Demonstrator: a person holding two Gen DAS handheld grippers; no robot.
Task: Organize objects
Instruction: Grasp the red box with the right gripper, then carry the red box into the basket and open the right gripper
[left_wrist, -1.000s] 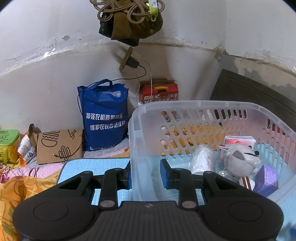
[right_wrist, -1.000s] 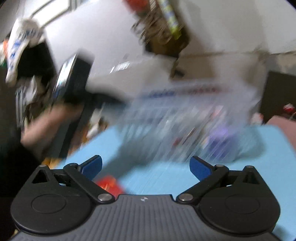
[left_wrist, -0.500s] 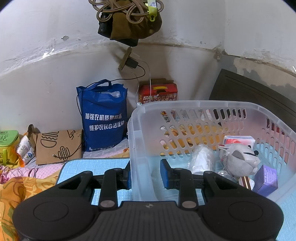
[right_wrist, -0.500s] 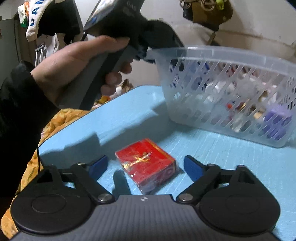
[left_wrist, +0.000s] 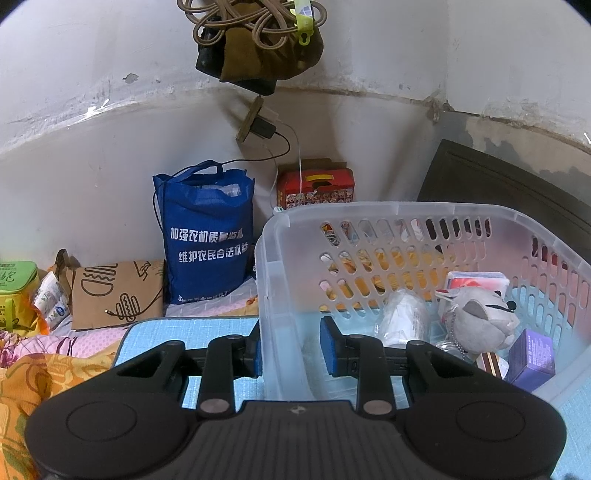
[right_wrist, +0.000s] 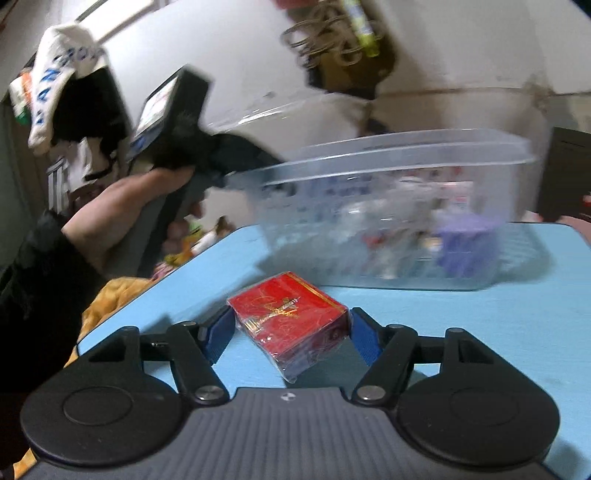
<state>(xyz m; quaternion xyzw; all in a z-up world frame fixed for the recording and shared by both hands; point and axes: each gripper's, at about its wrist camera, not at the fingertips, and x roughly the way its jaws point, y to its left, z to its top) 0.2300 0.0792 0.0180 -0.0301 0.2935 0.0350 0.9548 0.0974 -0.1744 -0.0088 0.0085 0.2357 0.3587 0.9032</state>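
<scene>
Left gripper (left_wrist: 290, 349) pinches the basket (left_wrist: 388, 212) wall to steady it; right gripper (right_wrist: 291, 332) jaws spread around the red box (right_wrist: 288, 325), not clamped — next: close, lift, drop it in the basket.

The translucent white basket (left_wrist: 406, 221), pierced with rows of oval slots, is the landmark: inside it lie a grey plush toy (left_wrist: 476, 317) with black markings, a purple box (left_wrist: 532, 354) and a red-and-white packet (left_wrist: 472, 280). Left of the basket stand a royal-blue bag (left_wrist: 207, 236) with white lettering and a brown paper bag (left_wrist: 114, 291) with black line drawings. In front of the basket, on the light-blue mat (right_wrist: 480, 325), sits a red box (right_wrist: 288, 317) with gold pattern.
</scene>
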